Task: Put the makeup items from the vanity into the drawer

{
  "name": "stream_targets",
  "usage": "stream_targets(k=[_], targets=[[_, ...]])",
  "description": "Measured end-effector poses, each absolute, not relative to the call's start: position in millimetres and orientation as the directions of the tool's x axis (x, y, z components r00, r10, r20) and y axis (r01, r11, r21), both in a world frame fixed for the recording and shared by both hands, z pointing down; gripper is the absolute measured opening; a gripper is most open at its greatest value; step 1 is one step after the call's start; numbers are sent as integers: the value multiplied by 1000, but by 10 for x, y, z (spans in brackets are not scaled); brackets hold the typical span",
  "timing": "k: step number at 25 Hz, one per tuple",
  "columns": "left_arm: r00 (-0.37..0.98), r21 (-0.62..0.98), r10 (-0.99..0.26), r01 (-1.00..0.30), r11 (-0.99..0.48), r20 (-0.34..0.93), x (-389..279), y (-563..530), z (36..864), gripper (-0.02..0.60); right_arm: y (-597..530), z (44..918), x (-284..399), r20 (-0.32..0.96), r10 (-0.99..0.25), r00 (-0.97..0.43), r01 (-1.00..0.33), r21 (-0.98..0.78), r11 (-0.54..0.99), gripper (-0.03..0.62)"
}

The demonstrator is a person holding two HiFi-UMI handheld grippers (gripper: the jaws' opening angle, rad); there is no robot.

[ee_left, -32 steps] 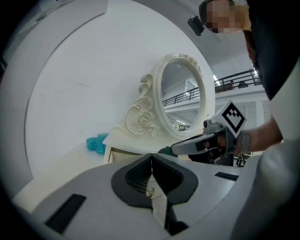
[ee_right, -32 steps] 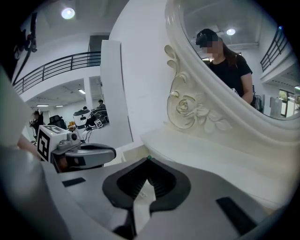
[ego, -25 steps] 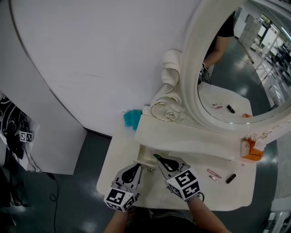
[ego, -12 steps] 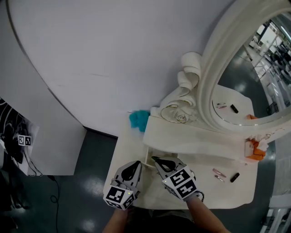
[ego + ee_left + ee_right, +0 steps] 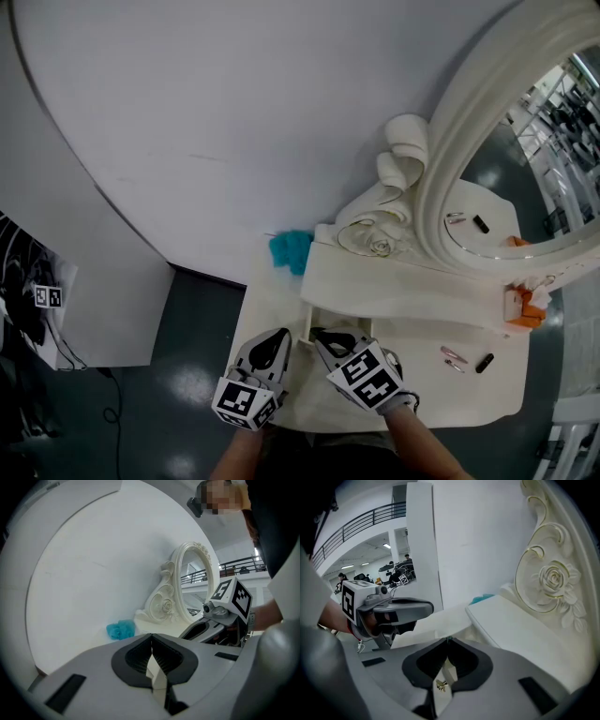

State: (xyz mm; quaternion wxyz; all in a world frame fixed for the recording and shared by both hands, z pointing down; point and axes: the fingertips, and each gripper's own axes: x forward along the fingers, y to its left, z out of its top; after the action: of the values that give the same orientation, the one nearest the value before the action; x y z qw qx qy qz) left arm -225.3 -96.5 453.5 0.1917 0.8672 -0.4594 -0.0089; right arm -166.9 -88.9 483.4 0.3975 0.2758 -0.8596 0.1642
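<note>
As left gripper [image 5: 278, 337] & right gripper [image 5: 324, 336] hover at front-left of desk [image 5: 441, 405], each w/ fingers pressed together, makeup items, a pink piece [image 5: 453, 355] & black tube [image 5: 484, 362], lie on desk's right side, well apart from both.

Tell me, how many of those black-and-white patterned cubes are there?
2: one on the left gripper, one on the right gripper, both over the front edge of the vanity. None looks hidden.

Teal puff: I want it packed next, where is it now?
Head view, left side: the teal puff lies at the vanity top's back left corner against the wall, just left of the mirror frame's carved rose.
</note>
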Motion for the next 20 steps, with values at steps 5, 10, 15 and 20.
stream_targets(k=[5, 10, 15, 20], targets=[[573, 343, -804, -796, -499, 158, -2313, -964, 4536, 14, -862, 4798, -1740, 749, -323, -579, -605, -129, 785, 32], [572, 343, -804, -796, -499, 159, -2331, -953, 4529, 14, -845, 4734, -1804, 720, -312, -620, -597, -176, 783, 77], [575, 338, -803, -795, -504, 156, -2286, -934, 4515, 14, -802, 4702, -1805, 707, -313, -634, -588, -178, 789, 143], [575, 331, -803, -797, -506, 155, -2242, -918, 4490, 14, -773, 4689, -1772, 688, -312, -656, -585, -202, 786, 144]])
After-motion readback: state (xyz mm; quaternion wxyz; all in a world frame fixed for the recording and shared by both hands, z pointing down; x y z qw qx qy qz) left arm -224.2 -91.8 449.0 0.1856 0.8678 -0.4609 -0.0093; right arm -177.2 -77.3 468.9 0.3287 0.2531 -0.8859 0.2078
